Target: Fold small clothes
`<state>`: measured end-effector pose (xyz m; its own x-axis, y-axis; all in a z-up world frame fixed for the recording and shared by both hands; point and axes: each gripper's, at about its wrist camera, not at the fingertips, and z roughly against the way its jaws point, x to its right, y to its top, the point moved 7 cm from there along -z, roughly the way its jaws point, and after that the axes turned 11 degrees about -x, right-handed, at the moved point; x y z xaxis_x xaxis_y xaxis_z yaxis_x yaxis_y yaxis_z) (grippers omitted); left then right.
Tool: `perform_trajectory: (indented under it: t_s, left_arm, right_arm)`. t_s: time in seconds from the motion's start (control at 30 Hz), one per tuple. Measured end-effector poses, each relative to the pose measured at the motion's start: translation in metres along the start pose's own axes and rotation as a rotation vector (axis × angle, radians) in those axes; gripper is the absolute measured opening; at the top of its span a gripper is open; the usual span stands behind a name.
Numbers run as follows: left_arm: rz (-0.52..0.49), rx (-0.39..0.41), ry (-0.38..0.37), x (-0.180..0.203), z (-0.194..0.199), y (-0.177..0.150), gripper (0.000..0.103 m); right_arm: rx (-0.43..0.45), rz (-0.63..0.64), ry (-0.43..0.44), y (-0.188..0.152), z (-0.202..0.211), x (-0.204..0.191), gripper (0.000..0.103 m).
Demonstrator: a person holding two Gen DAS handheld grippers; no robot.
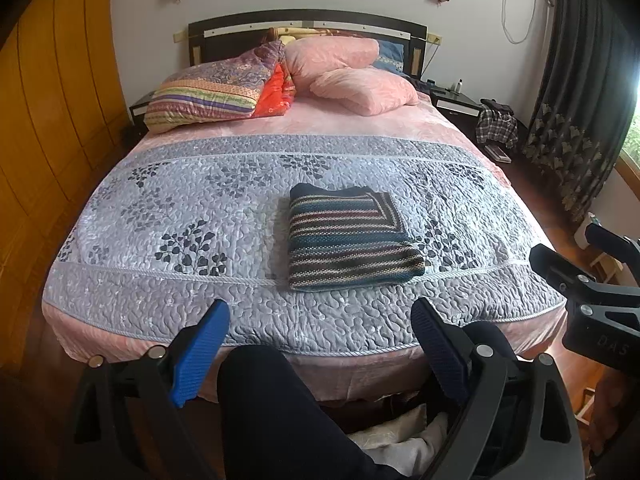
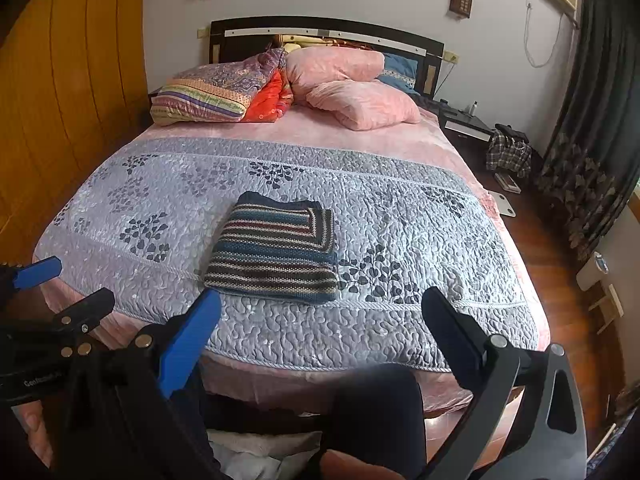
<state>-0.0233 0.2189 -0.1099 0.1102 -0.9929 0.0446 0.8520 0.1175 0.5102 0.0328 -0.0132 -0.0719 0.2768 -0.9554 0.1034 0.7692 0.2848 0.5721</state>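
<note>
A striped knit garment (image 1: pixel 352 236) (image 2: pixel 276 252) lies folded into a neat rectangle on the grey quilted bedspread (image 1: pixel 200 208) (image 2: pixel 400 216), close to the foot of the bed. My left gripper (image 1: pixel 320 305) hangs open and empty just off the bed's foot edge, short of the garment. My right gripper (image 2: pixel 322 295) is also open with nothing between its fingers, at the same edge. Each gripper shows in the other's view: the right gripper (image 1: pixel 568 242) at the right side, the left gripper (image 2: pixel 86 279) at the left side.
Pink and patterned pillows (image 1: pixel 348 76) (image 2: pixel 352 92) are piled by the dark headboard (image 1: pixel 304 24). A person's dark-trousered leg (image 1: pixel 272 400) (image 2: pixel 376 408) stands against the bed's foot. A wooden wardrobe (image 1: pixel 52 120) lines the left. A nightstand (image 1: pixel 456 102), plaid bag (image 1: pixel 496 126) and curtain (image 1: pixel 572 100) are at the right.
</note>
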Motion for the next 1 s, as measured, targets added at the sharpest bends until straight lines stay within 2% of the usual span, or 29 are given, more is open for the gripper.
perform_trajectory:
  t_s: [1.0]
  left_arm:
    - [-0.006, 0.022, 0.001, -0.003, 0.007, 0.005, 0.092]
  right_arm:
    - [0.016, 0.003, -0.003, 0.007, 0.007, -0.009, 0.1]
